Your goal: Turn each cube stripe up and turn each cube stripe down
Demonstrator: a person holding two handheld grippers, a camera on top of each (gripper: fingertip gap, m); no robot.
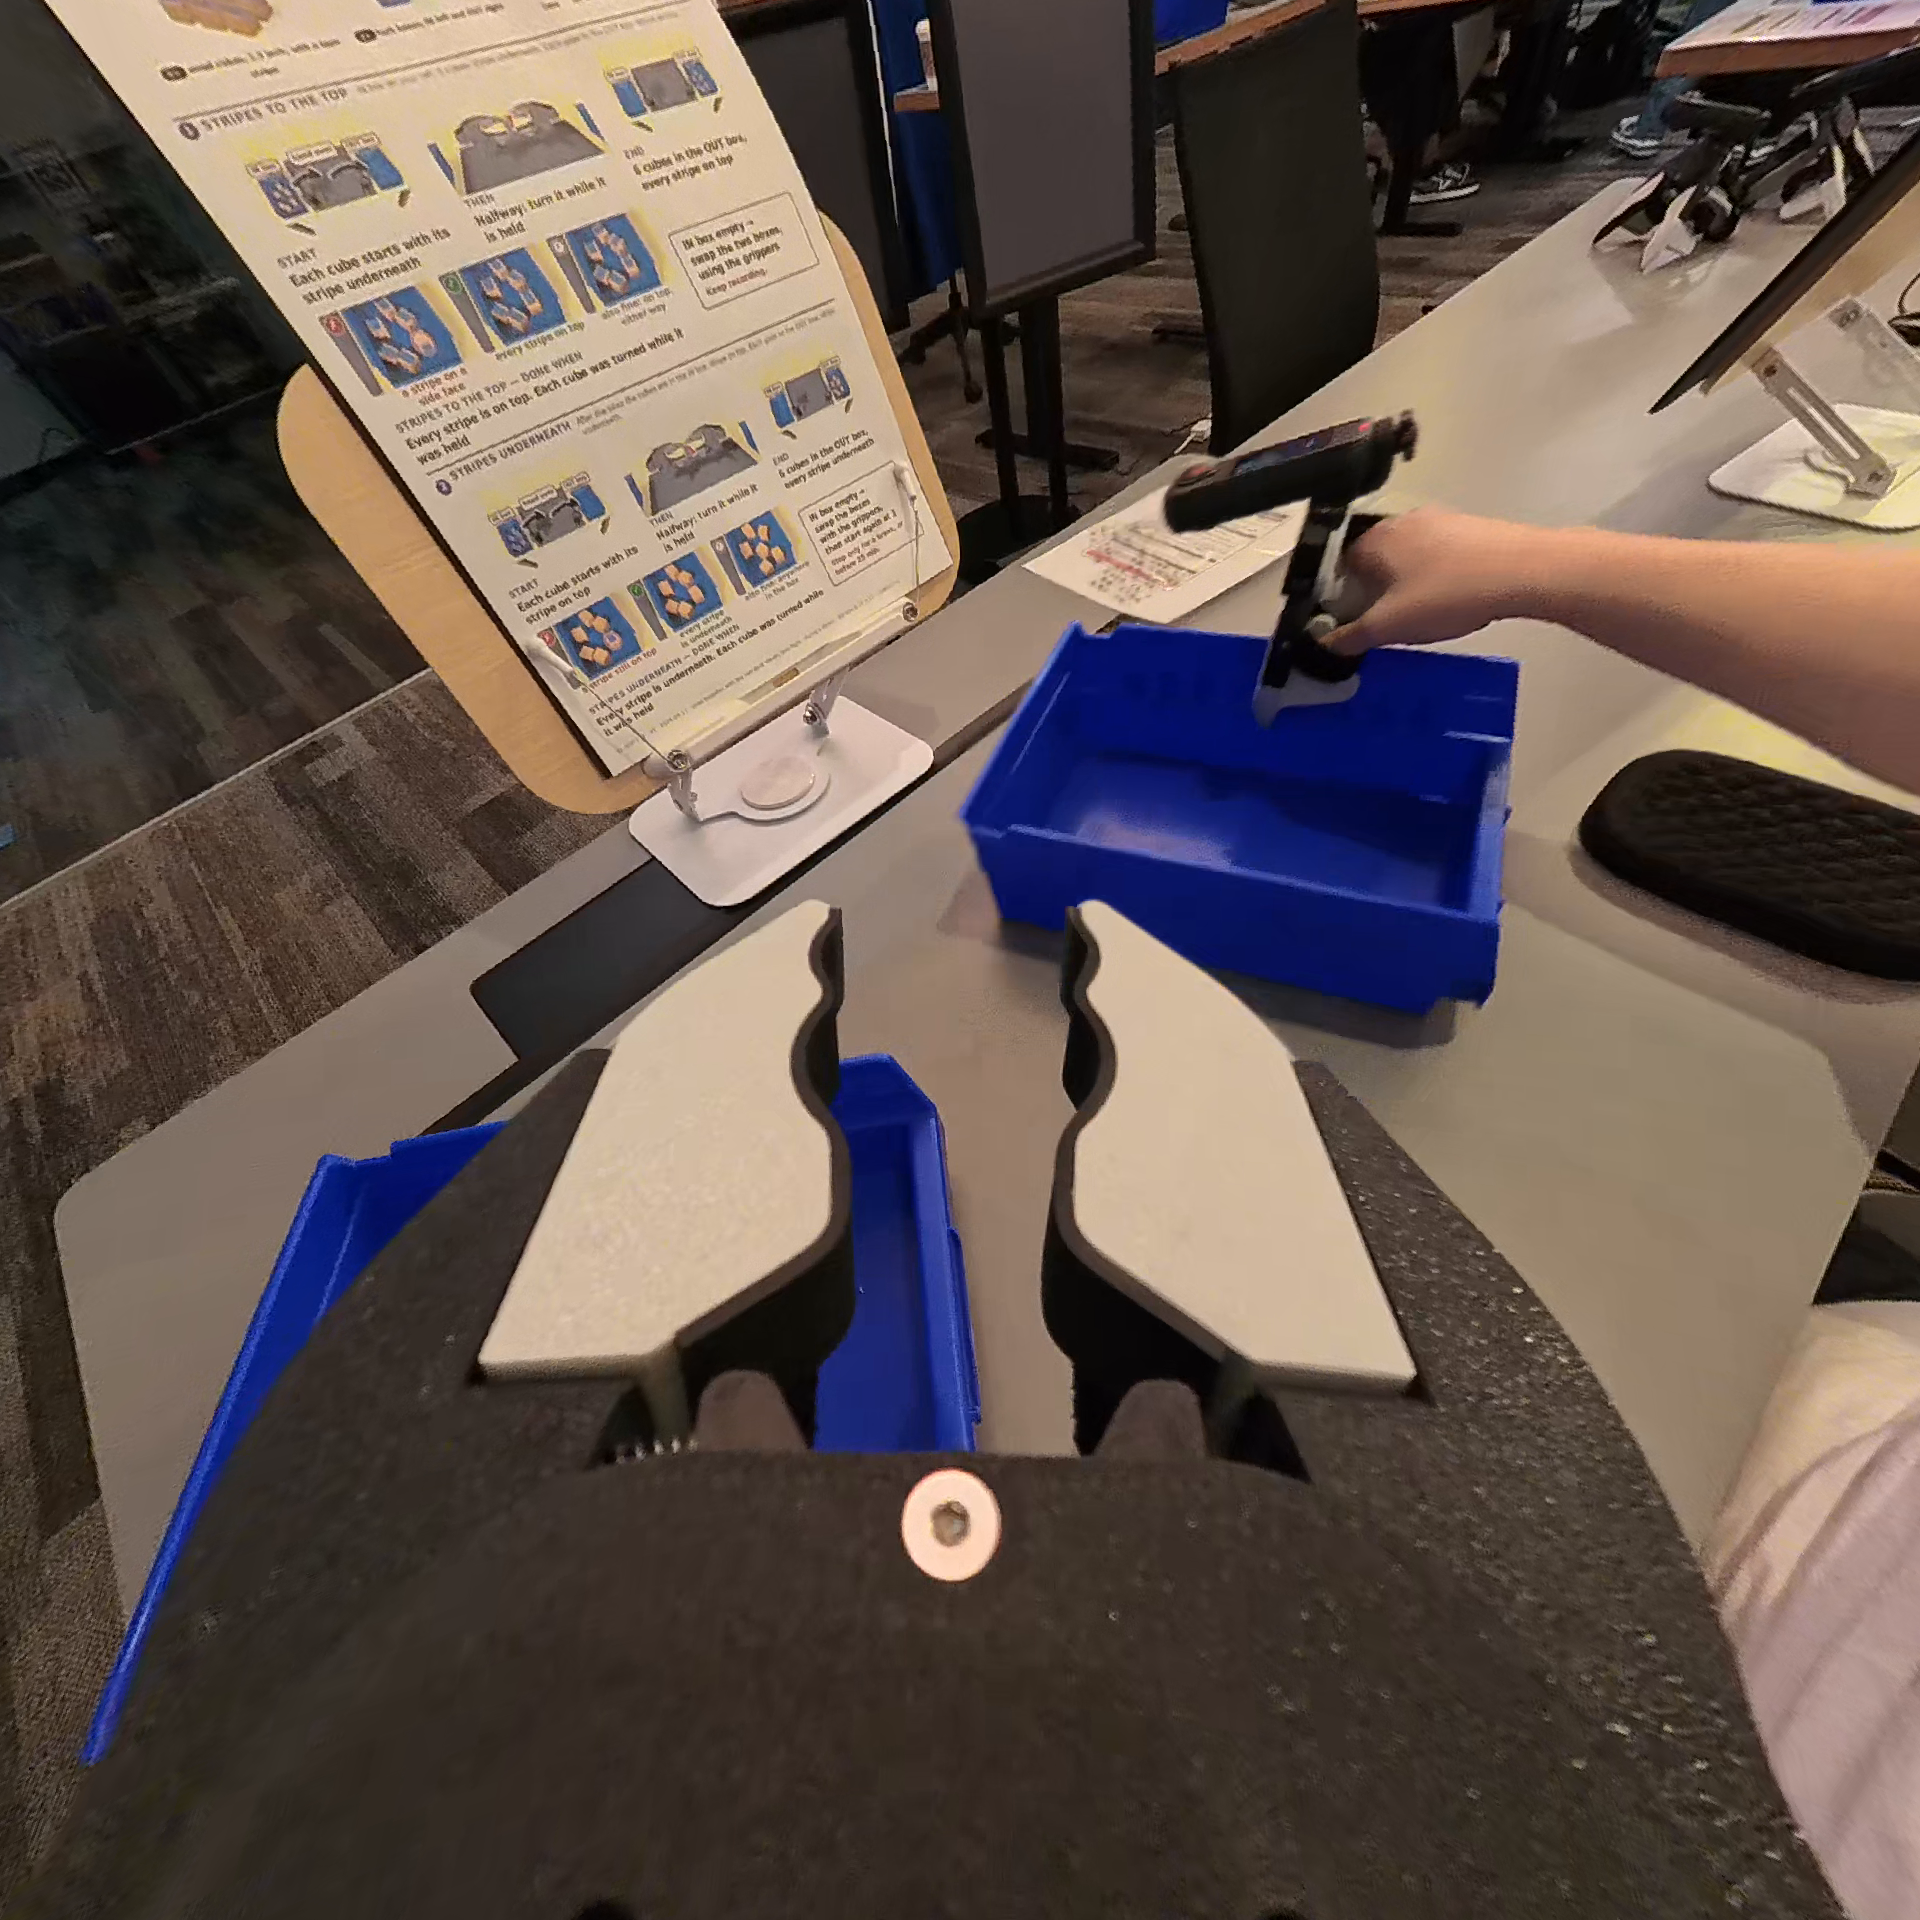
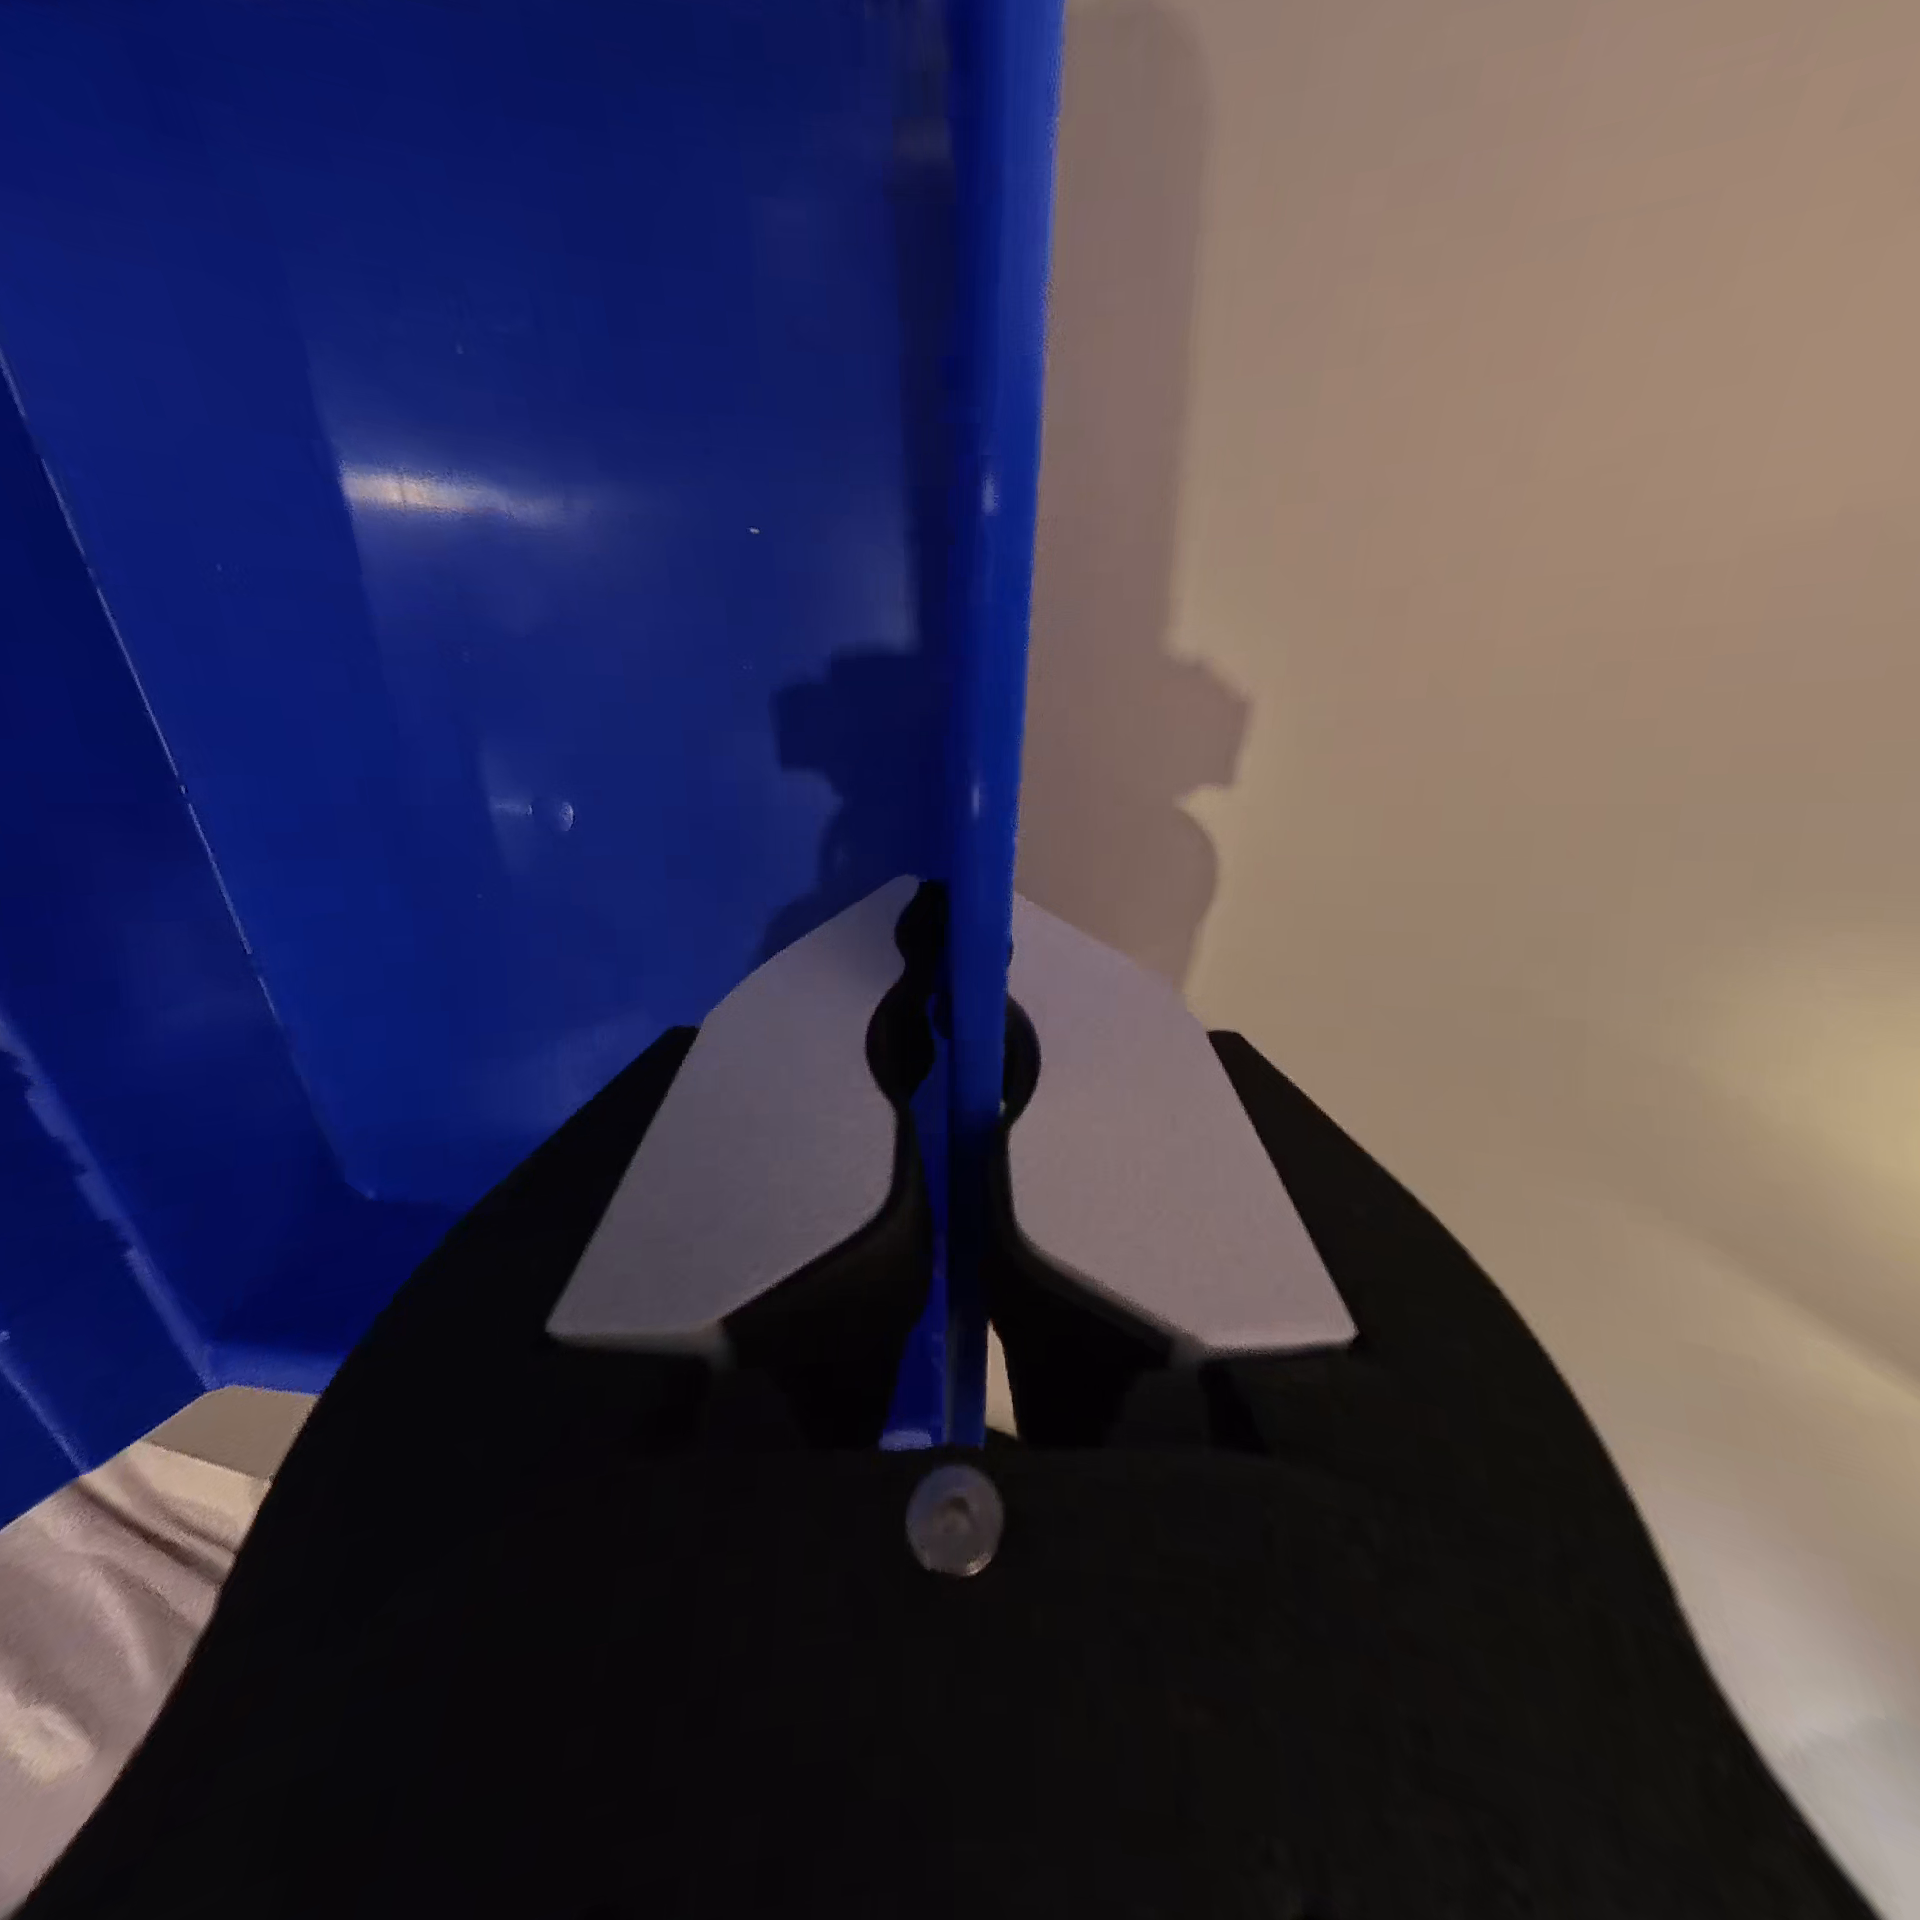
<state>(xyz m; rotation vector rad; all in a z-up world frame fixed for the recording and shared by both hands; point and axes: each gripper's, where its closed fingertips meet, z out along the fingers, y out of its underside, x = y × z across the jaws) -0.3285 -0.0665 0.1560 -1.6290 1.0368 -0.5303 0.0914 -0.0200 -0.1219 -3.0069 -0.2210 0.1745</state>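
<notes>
No cube shows in either view. My left gripper (image 1: 951, 925) is open and empty, held above the grey table over the near blue box (image 1: 904, 1278), most of which its body hides. My right gripper (image 2: 961, 904) is shut on the far wall (image 2: 987, 520) of the other blue box (image 1: 1236, 862). In the left wrist view that box looks empty, and the right gripper (image 1: 1294, 698) grips its back rim, held by a person's hand (image 1: 1455, 582).
An instruction sheet on a wooden stand (image 1: 582, 374) stands at the table's far left edge. A black wrist pad (image 1: 1766, 862) lies right of the far box. A paper sheet (image 1: 1164, 551) lies behind it. Chairs and other desks stand beyond.
</notes>
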